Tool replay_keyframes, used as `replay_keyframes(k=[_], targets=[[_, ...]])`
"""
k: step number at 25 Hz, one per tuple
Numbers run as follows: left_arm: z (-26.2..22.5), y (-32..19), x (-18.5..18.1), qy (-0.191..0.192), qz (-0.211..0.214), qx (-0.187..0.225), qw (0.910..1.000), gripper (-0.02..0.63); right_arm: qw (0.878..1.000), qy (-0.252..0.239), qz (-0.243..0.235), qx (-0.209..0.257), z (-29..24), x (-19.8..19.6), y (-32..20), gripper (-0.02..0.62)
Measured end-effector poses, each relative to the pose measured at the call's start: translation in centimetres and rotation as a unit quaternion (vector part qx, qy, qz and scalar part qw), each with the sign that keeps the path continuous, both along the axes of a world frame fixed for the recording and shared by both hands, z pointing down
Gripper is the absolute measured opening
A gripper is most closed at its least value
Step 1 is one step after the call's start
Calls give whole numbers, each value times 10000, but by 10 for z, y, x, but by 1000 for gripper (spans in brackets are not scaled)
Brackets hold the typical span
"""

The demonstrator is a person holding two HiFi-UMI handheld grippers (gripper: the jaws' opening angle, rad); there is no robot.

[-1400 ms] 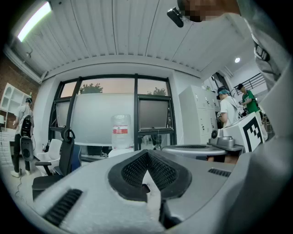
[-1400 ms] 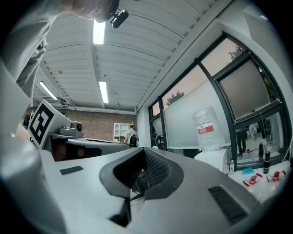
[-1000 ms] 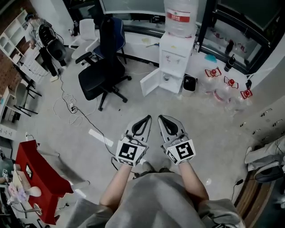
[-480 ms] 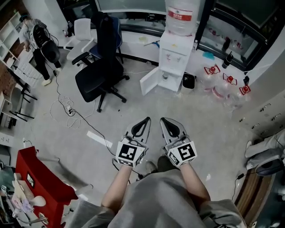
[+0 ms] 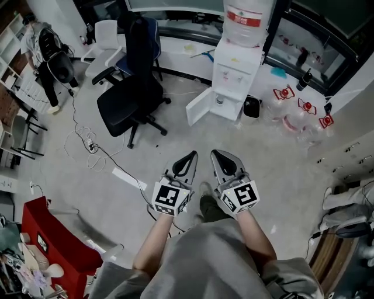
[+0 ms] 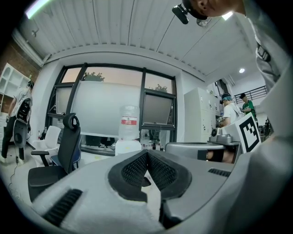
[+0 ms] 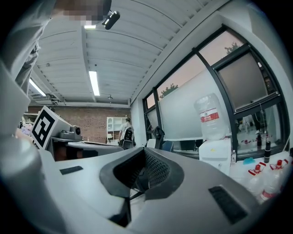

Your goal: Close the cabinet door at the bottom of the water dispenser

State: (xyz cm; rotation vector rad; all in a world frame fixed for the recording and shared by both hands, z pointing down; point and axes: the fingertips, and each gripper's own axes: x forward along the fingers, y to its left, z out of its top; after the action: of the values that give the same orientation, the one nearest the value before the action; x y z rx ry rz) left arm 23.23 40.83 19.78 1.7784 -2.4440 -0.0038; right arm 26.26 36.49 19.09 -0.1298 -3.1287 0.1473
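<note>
The white water dispenser (image 5: 235,75) stands across the floor with a big bottle (image 5: 248,16) on top. Its bottom cabinet door (image 5: 198,106) hangs open, swung out to the left. Both grippers are held side by side far short of it, pointing toward it. My left gripper (image 5: 192,155) is shut with nothing in it, and my right gripper (image 5: 215,153) is shut and empty as well. The dispenser (image 6: 127,145) shows beyond the closed left gripper (image 6: 147,153) in the left gripper view. In the right gripper view the dispenser (image 7: 219,154) stands to the right of the right gripper (image 7: 143,150).
A black office chair (image 5: 130,96) stands left of the open door, with a white chair (image 5: 106,36) behind it. Cables (image 5: 93,143) trail over the floor. Red-capped bottles (image 5: 299,108) and a small black bin (image 5: 251,107) sit right of the dispenser. A red cart (image 5: 47,230) is at lower left.
The view has shifted a little forward; the red cart has slid lower in the picture and a foot shows between the arms. Both grippers stay shut, side by side. The door stays open.
</note>
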Motion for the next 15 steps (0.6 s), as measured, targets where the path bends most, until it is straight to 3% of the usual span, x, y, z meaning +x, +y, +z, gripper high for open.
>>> replay_keyframes(k=[15], targets=[[21,-88,-113,242,-90,-312,9992,8,9989,222,-136,-381,22,-118,-93,9]])
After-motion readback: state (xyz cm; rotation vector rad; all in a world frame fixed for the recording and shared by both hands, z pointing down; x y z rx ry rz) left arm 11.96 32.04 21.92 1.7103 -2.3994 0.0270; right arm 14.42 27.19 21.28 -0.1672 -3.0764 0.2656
